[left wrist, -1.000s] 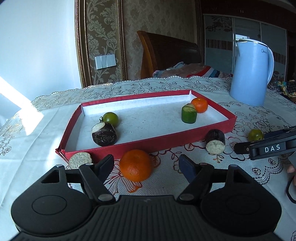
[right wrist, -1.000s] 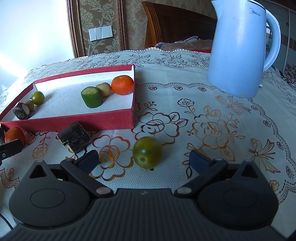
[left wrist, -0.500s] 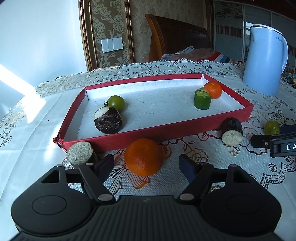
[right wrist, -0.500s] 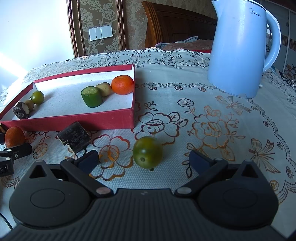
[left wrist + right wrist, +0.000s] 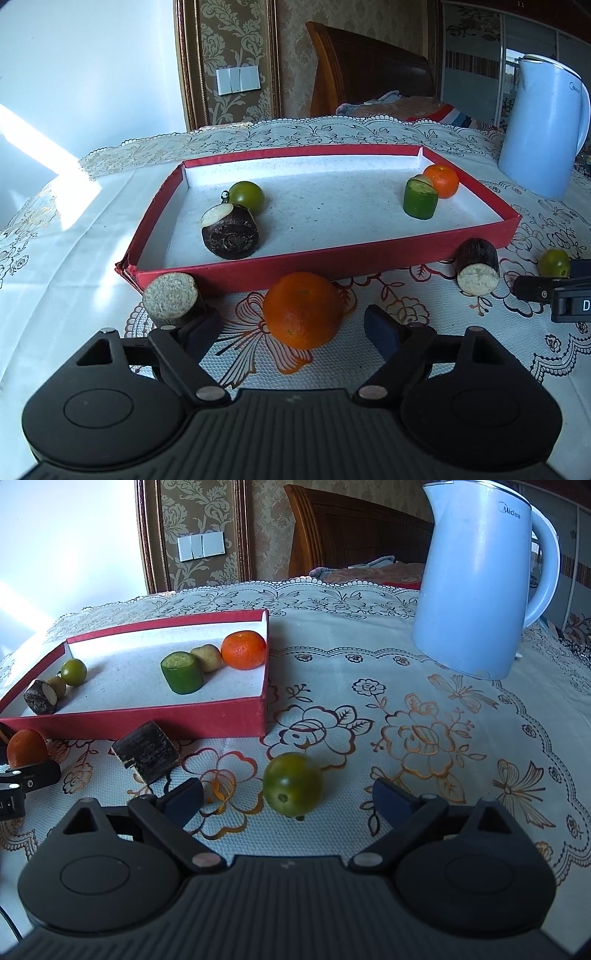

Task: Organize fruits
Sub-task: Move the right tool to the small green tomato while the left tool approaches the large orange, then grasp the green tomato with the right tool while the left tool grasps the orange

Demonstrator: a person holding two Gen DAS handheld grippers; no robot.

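Facing: both claws point down at loose fruit on the flowered tablecloth (image 5: 369,672), each with one piece straight ahead.
Left target: the orange (image 5: 303,309) sits at twelve o'clock from the left gripper (image 5: 295,328), just short of the red tray (image 5: 332,266), whose near wall runs across behind it.
Left claw: jaws are opening, standing apart on either side of the orange; neither pad presses on it (a clear gap shows on both flanks).
Right target: the green tomato (image 5: 292,783) lies at twelve o'clock from the right gripper (image 5: 291,799), stem scar turned toward the camera, out on the cloth at about four o'clock from the tray's near corner.
Right claw: jaws wide but closing, with the tomato between them and untouched.
Long axis: both fruits are round, so I judge no wrist roll is needed.
Nearer hand: each claw is nearest its own fruit; the dark cut piece (image 5: 146,752) lies at ten o'clock from the right claw, between the two.
In tray: a small orange (image 5: 243,650) and a green cylinder (image 5: 181,672).
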